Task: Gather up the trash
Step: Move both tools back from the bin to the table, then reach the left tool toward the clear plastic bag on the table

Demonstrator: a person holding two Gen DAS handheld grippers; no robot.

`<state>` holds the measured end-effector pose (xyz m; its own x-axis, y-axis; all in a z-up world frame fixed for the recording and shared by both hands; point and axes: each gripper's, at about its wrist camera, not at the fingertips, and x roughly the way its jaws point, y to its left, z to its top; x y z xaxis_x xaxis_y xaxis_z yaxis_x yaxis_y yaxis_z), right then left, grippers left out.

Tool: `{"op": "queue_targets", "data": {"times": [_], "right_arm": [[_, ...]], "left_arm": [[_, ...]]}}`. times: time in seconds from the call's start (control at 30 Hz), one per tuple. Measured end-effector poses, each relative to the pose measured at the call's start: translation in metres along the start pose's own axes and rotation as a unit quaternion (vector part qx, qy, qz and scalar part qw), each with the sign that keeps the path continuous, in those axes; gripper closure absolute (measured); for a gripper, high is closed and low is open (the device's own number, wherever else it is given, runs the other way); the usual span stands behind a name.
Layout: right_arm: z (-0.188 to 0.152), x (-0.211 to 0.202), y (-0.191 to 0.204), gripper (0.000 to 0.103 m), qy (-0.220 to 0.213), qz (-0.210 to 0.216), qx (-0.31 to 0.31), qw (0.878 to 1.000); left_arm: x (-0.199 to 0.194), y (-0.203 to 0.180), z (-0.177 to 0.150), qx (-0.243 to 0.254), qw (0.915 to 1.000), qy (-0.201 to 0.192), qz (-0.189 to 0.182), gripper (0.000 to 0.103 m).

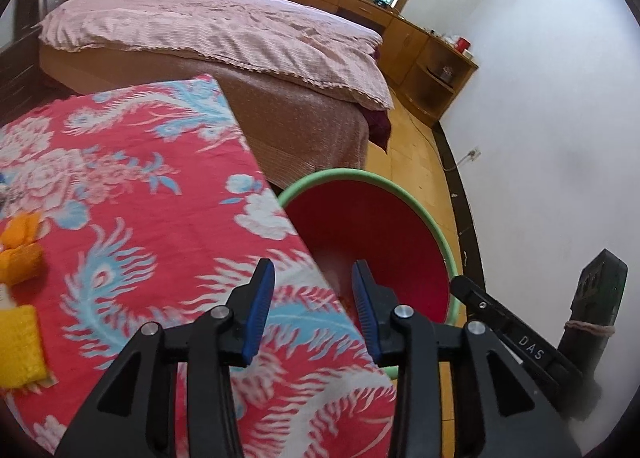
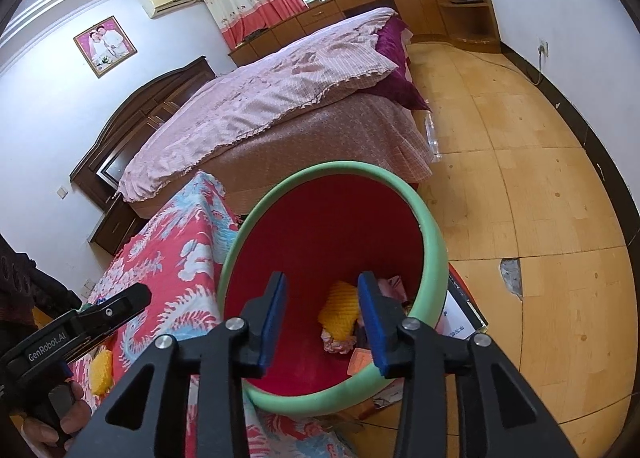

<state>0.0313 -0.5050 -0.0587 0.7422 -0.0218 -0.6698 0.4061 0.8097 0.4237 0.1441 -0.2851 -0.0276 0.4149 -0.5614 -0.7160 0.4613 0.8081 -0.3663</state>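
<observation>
Standing just right of the worktop [image 1: 132, 194], low enough to catch drops, the red bin [image 2: 320, 226] already holds a yellow sponge [image 2: 340, 308] and wrappers. Both right tongs [image 2: 322, 318] and left tongs [image 1: 313, 310] hang partly parted, empty. More yellow scraps [image 1: 18, 350] wait far left.

Open right tongs [image 2: 322, 318] over red bin [image 2: 320, 226] — trash inside
</observation>
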Motion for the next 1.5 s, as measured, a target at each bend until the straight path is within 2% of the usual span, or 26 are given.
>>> {"op": "queue_targets", "data": {"times": [0.37,1.0,1.3,1.5], "right_arm": [[-0.008,-0.015,0.039,0.057,-0.003,0.019,-0.023,1.000],[-0.040,-0.014,0.136,0.054,0.032,0.066,-0.093,0.993],[-0.049,0.001,0.179,0.052,0.046,0.072,-0.122,0.989],[-0.054,0.016,0.201,0.052,0.061,0.073,-0.137,0.986]], "left_arm": [[-0.052,0.042,-0.010,-0.034,0.9981,-0.030,0.042,0.064],[-0.125,0.124,-0.027,-0.087,0.9887,-0.061,0.106,0.064],[-0.144,0.175,-0.025,-0.110,0.9813,-0.067,0.144,0.062],[-0.147,0.206,-0.020,-0.118,0.9762,-0.069,0.169,0.057]]}}
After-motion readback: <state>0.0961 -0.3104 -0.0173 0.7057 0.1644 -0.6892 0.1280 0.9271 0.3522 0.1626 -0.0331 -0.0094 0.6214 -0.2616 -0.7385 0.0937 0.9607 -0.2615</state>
